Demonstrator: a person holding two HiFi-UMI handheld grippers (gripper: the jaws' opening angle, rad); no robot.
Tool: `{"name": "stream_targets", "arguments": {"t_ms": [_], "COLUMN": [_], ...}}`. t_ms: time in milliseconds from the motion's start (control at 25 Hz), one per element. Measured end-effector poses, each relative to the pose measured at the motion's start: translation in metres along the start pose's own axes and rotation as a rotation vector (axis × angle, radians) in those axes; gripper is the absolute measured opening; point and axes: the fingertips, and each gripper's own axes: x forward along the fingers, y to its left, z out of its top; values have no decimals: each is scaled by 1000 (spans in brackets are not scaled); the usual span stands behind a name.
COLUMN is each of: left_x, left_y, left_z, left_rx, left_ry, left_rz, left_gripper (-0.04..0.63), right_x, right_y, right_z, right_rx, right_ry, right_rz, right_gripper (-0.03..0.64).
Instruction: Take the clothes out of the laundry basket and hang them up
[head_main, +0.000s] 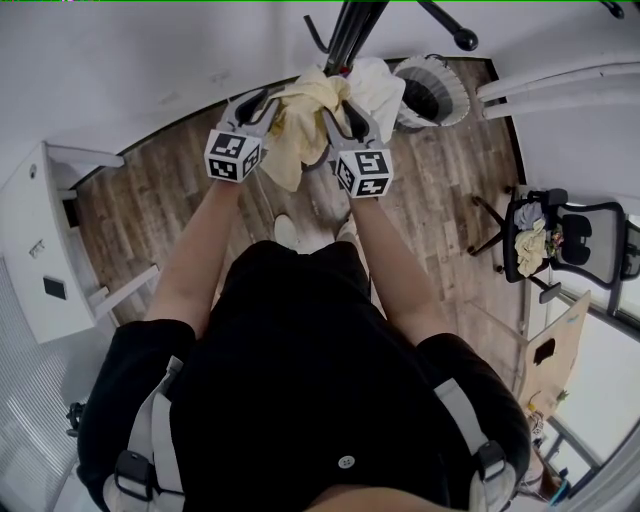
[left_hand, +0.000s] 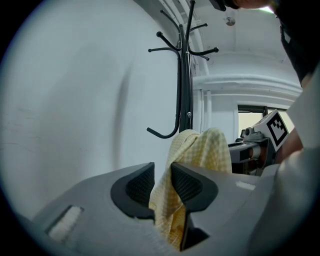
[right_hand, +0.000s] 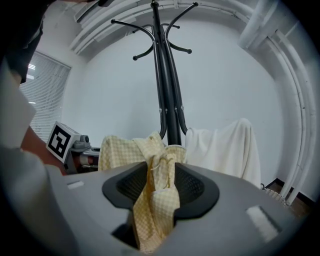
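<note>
Yellow checked garment (head_main: 300, 125) hangs at the coat stand (right_hand: 167, 90), spanning left to right. Left tongs (left_hand: 162, 181) and right tongs (right_hand: 161, 182) stand apart, cloth loose between both; garment lies far of both.

I'm wearing a black short-sleeved shirt (head_main: 300, 380), with grey straps (head_main: 152, 420) and black buckles (head_main: 133, 472) running over both shoulders. My left gripper (head_main: 268, 100) and right gripper (head_main: 345, 112) are showing grey shells, black ribbed pads (left_hand: 187, 185), and a cube (head_main: 235, 155) of black-and-white square markers each.
</note>
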Motion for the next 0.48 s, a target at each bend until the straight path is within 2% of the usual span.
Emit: {"name": "stream_targets", "arguments": {"t_ms": [200, 480], "left_x": [-17, -44], "left_y": [1, 5], "left_z": [-4, -1], "left_rx": [-7, -23], "left_ry": [1, -18], "left_rz": [16, 72], "left_gripper": [141, 146], "right_x": [-5, -14], "right_y": [-1, 1], "right_z": [-3, 5], "right_rx": [1, -8], "right_ry": [11, 3], "right_rz": [4, 20], "right_gripper": [178, 176]}}
